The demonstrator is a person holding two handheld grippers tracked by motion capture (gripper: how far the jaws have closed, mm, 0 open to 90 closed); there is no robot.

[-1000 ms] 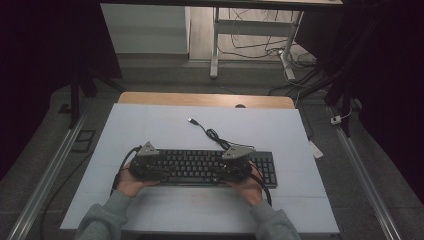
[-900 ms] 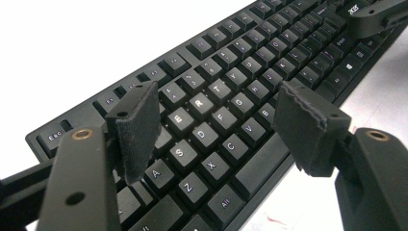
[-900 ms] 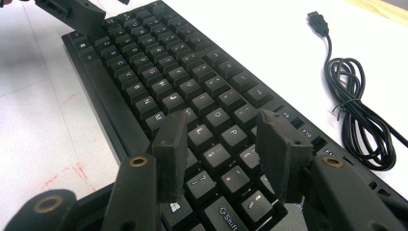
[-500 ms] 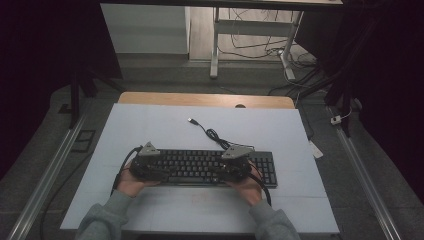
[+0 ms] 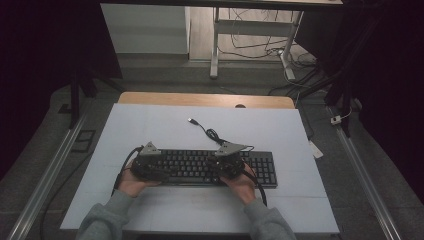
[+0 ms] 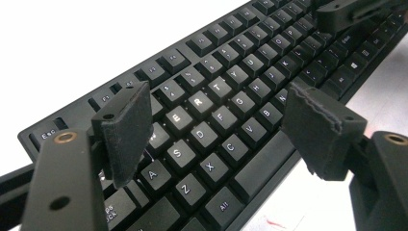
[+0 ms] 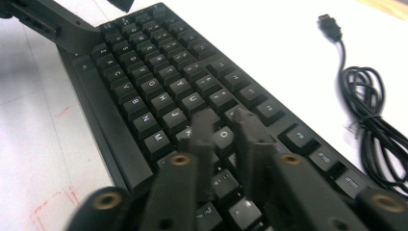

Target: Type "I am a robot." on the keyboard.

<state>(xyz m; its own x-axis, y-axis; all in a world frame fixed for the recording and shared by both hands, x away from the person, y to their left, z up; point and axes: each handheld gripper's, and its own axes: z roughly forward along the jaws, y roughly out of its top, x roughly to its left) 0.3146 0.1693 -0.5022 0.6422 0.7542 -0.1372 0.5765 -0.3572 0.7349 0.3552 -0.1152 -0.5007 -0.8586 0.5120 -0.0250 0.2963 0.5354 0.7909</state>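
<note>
Nothing has shifted since a second ago: I see both grippers over the black keyboard (image 5: 200, 167), lying along the white table's (image 5: 150, 125) near side. Left gripper (image 6: 216, 130) spread wide above matte, white-lettered square keys; right gripper (image 7: 223, 127) nearly closed, gripping nothing. Coiled black USB cable (image 7: 370, 110) lies beyond. Surroundings dark.

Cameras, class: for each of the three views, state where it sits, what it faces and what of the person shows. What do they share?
High view: above the person's side, facing down on the table; forearms, both hands.
Left gripper view: rides the left gripper, open over the keyboard.
Right gripper view: rides the right gripper, nearly closed over keys, USB cable beyond.
Shared: the keyboard.
</note>
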